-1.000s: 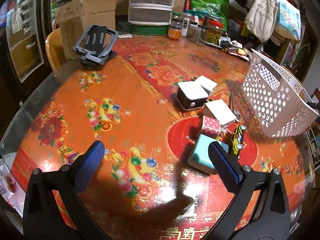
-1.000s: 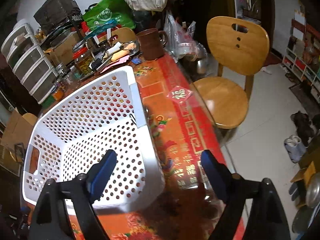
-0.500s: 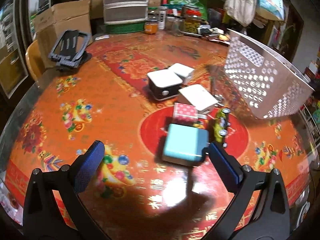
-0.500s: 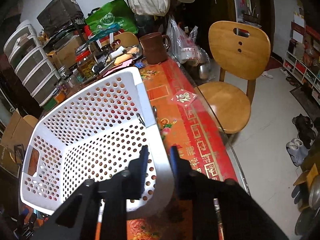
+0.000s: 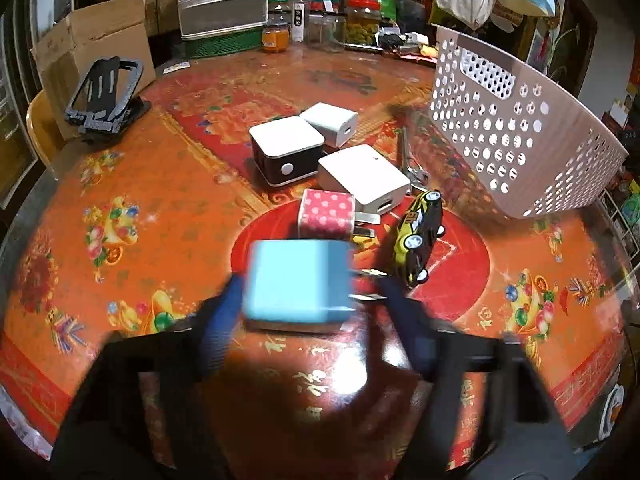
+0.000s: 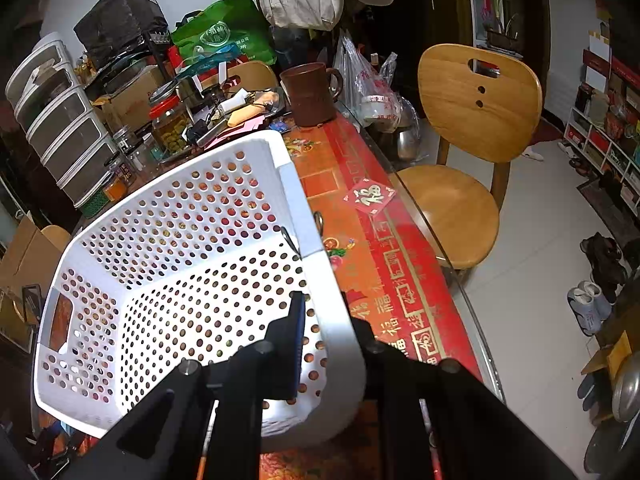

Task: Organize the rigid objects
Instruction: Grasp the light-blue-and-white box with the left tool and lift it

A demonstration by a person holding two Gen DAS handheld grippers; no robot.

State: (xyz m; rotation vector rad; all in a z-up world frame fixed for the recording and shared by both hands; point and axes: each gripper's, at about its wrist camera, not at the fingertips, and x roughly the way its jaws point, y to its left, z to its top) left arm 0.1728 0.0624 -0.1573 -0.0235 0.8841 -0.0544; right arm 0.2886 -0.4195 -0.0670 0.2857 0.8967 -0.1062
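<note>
A light blue plug adapter [image 5: 298, 280] lies on the orange table between the blurred fingers of my left gripper [image 5: 316, 320], which are closing around it. Behind it lie a pink dotted cube [image 5: 326, 216], a yellow toy car [image 5: 418, 228], a white charger [image 5: 362, 178], a black-and-white box [image 5: 286, 148] and a small white cube [image 5: 330, 122]. My right gripper [image 6: 332, 344] is shut on the near rim of the white perforated basket [image 6: 180, 264] and holds it tilted; the basket also shows in the left wrist view [image 5: 516, 132].
A black folding stand [image 5: 106, 98] sits at the table's far left. Jars, drawers and boxes [image 5: 224, 4] crowd the back edge. A brown mug [image 6: 310, 94] and a wooden chair [image 6: 476, 128] stand beyond the table's glass edge on the right.
My left gripper has moved up to the blue adapter and its fingers have closed in around it. My right gripper has shut on the basket rim and lifted that side.
</note>
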